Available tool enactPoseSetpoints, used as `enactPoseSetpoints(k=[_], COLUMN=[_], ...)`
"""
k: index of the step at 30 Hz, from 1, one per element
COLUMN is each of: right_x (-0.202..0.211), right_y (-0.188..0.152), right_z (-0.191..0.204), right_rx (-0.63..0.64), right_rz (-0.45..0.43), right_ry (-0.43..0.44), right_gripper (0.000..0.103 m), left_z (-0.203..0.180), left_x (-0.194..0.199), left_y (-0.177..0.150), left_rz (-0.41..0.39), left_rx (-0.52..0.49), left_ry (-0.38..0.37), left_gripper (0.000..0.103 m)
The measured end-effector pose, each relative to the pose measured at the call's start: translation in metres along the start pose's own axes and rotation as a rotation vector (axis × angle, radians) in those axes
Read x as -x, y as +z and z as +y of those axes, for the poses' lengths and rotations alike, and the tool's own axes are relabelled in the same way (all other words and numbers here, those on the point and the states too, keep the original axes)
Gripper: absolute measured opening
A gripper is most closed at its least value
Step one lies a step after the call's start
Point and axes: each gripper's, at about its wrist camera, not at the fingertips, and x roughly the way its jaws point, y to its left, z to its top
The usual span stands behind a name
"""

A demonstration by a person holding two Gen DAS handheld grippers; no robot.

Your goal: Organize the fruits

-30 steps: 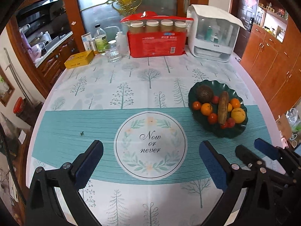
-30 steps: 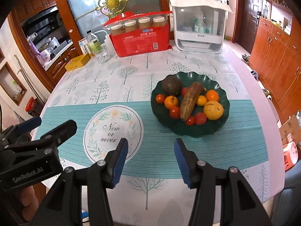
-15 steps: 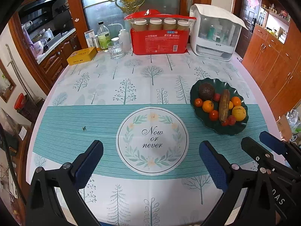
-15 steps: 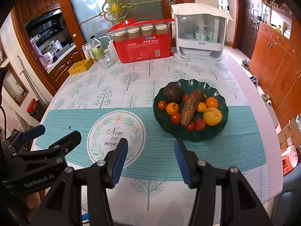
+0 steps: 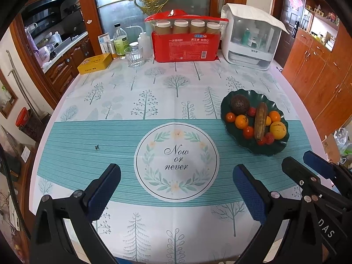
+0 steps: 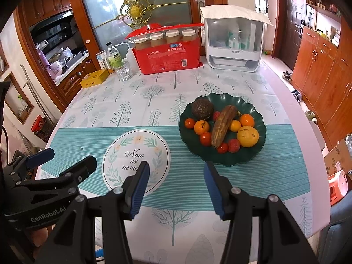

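A dark green scalloped plate [image 5: 264, 150] [image 6: 220, 160] on the right half of the table holds the fruits. These are a dark brown round fruit [image 6: 202, 109], a long brown banana [image 6: 222, 126], oranges [image 6: 248, 136], small tomatoes [image 6: 205, 138] and red berries. My left gripper [image 5: 175, 173] hovers open and empty over the round "Now or never" print [image 5: 176, 160], left of the plate. My right gripper [image 6: 176, 168] is open and empty just in front of the plate's near edge. Each gripper also shows in the other's view: the right gripper [image 5: 299, 159] and the left gripper [image 6: 70, 157].
Along the table's far edge stand a red package with jars [image 5: 186, 44], a white appliance [image 5: 250, 41], a glass [image 5: 134, 56], bottles [image 5: 120, 41] and a yellow box [image 5: 94, 63]. The tree-patterned tablecloth [image 5: 154, 92] covers the table. Wooden cabinets [image 6: 325, 70] line the right.
Both views tilted very slightly a second ago and have held still since. The plate and fruits have not moved, and both grippers are as open as before.
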Motion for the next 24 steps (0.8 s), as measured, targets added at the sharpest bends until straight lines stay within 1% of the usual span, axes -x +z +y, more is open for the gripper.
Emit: enactPoseSetpoints(k=[24], right_x=[0.0023], right_y=[-0.0018], right_z=[0.0014], right_rx=[-0.003], right_rz=[0.002], right_ry=[0.006], right_gripper=[0.052], left_z=[0.0049], left_x=[-0.0069], left_y=[-0.0083], left_rz=[0.025], left_rx=[0.002], left_ry=[-0.009], left_gripper=[0.101])
